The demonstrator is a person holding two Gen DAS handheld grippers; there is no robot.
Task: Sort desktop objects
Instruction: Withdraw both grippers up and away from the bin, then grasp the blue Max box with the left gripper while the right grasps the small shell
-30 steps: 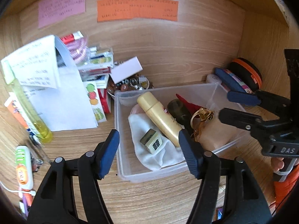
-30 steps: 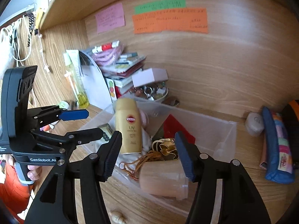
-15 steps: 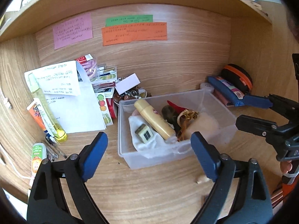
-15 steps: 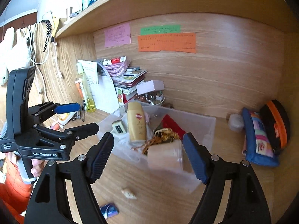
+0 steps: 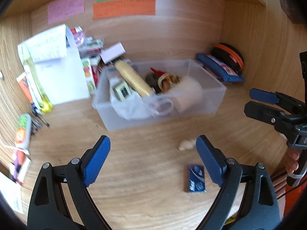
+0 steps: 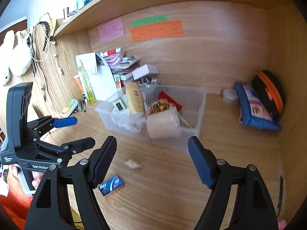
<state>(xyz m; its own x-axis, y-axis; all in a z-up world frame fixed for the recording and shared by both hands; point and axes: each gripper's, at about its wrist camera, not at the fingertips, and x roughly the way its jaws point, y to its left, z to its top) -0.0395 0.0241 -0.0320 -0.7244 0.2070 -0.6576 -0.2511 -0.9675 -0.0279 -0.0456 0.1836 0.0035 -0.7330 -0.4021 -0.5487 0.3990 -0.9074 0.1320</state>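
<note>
Both claws, left gripper [image 5: 152, 160] and right gripper [image 6: 152, 160], gaping empty; bin [image 5: 214, 94] ahead mostly filled, shell [image 5: 185, 145] and blue packet [image 5: 196, 178] just ahead still loose.

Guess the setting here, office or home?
Probably a home study desk, a wooden nook under a shelf. Cues: sticky notes on the back panel, a clear bin of toiletries and trinkets, books and papers stacked in the corner, and cables hung on the side wall.

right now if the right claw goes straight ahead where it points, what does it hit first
Probably the clear plastic storage bin, at its near wall by the pale pink cup. The open right claw is aimed there; the small seashell lies lower. Depth is uncertain.
</note>
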